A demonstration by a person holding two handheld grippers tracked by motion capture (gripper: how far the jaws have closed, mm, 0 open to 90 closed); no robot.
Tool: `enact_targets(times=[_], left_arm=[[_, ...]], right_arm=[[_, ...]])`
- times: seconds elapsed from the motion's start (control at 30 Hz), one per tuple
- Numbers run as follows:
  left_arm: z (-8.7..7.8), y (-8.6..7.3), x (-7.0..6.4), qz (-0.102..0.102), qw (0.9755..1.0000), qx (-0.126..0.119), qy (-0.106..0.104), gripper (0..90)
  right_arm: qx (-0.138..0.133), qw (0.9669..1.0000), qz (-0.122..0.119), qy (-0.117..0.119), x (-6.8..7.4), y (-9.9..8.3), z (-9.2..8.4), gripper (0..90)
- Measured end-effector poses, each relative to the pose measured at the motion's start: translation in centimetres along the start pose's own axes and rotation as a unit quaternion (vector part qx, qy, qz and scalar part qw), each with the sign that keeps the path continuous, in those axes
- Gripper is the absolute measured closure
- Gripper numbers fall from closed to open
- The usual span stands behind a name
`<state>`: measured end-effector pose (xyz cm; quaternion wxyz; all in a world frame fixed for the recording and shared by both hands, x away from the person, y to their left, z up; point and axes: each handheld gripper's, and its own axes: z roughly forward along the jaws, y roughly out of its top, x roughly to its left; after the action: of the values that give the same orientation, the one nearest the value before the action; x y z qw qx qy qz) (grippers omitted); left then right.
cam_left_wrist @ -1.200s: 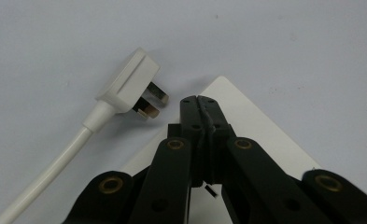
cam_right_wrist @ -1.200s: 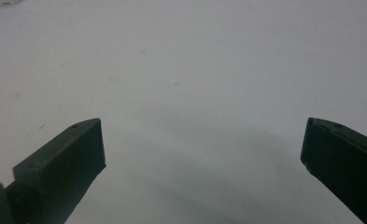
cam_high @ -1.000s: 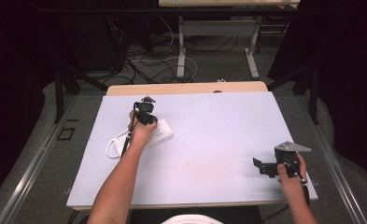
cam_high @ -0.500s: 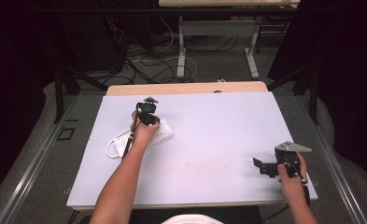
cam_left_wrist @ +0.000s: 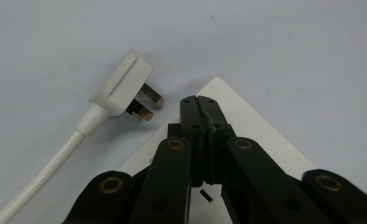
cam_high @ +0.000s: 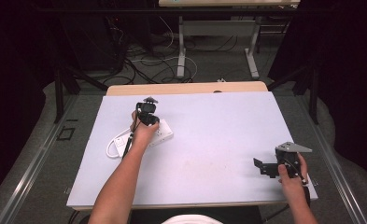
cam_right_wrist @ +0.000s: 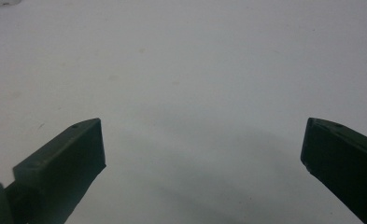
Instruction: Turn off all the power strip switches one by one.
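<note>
A white power strip [cam_high: 163, 134] lies on the left half of the white table [cam_high: 209, 140], its cord [cam_high: 112, 148] looped to its left. My left gripper [cam_high: 148, 117] points down over the strip. In the left gripper view its jaws [cam_left_wrist: 201, 101] are shut with nothing between them, tips just above the strip's end [cam_left_wrist: 265, 135]. The strip's white plug [cam_left_wrist: 125, 87] lies loose on the table beside that end, its metal pins toward the strip, cord [cam_left_wrist: 45, 172] trailing away. My right gripper [cam_high: 262, 167] rests near the front right corner, jaws [cam_right_wrist: 202, 140] wide open over bare table.
A wooden strip [cam_high: 186, 87] borders the table's far edge. Beyond it stand another table's metal legs [cam_high: 181, 51] and loose cables [cam_high: 148, 56] on the floor. Dark curtains flank both sides.
</note>
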<state>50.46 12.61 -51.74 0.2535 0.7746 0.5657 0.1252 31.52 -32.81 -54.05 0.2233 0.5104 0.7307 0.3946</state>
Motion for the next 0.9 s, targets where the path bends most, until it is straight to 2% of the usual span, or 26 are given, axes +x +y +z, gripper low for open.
enact_targets(times=[0.13, 0.17, 0.23, 0.37, 0.4, 0.43, 0.47, 0.6, 0.63, 0.7, 0.73, 0.77, 0.83, 0.9], left_arm=[[-0.1, -0.2, 0.0, -0.008, 0.9999, -0.004, -0.006, 90.0], [-0.1, -0.2, 0.1, -0.001, 1.0, -0.003, -0.006, 90.0], [-0.3, -0.2, 0.1, -0.005, 0.9999, -0.006, -0.007, 90.0], [-0.8, -0.3, 0.1, -0.001, 0.9999, -0.013, -0.008, 90.0], [-1.0, -0.3, 0.2, 0.0, 0.9999, -0.014, -0.009, 90.0], [-1.2, -0.3, 0.1, -0.004, 0.9998, -0.018, -0.01, 90.0], [-1.4, -0.3, 0.2, -0.002, 0.9997, -0.02, -0.012, 90.0], [-1.9, -0.4, 0.3, -0.001, 0.9995, -0.026, -0.017, 90.0], [-2.1, -0.4, 0.3, -0.003, 0.9993, -0.029, -0.022, 89.2], [-2.3, -0.4, 0.2, 0.005, 0.9993, -0.029, -0.025, 86.9], [-2.3, -0.4, 0.2, 0.007, 0.9992, -0.03, -0.026, 86.5], [-2.4, -0.4, 0.0, 0.003, 0.9991, -0.032, -0.027, 85.8], [-2.6, -0.5, -0.1, 0.016, 0.999, -0.033, -0.025, 82.6], [-2.8, -0.5, -0.3, 0.014, 0.9988, -0.036, -0.029, 80.5]], right_arm=[[0.0, 1.0, -0.002, 0.002, -0.1, 0.0, 0.0, 0.0], [0.0, 1.0, -0.002, 0.001, -0.1, 0.0, 0.0, 0.0], [0.0, 1.0, -0.003, 0.003, -0.1, 0.0, 0.0, 0.0], [-0.012, 0.9999, -0.003, -0.001, 0.0, 0.0, 0.2, 0.0], [0.001, 1.0, -0.007, 0.001, -0.1, 0.0, 0.0, 0.0], [-0.011, 0.9999, -0.002, -0.002, 0.0, -0.1, 0.2, 0.0], [-0.001, 1.0, -0.003, 0.001, -0.1, 0.0, 0.1, 0.0], [-0.01, 0.9999, 0.0, -0.001, 0.0, -0.1, 0.2, 0.0], [0.0, 1.0, -0.002, 0.002, -0.1, 0.0, 0.0, 0.0], [-0.003, 1.0, 0.002, 0.001, 0.0, 0.0, 0.1, 0.0], [0.0, 1.0, -0.005, 0.003, -0.1, 0.0, 0.1, 0.0], [-0.001, 1.0, -0.005, 0.004, -0.1, 0.0, 0.1, 0.0], [-0.001, 1.0, -0.004, 0.004, -0.1, 0.0, 0.1, 0.0], [-0.002, 1.0, 0.002, 0.002, 0.0, 0.0, 0.1, 0.0]])
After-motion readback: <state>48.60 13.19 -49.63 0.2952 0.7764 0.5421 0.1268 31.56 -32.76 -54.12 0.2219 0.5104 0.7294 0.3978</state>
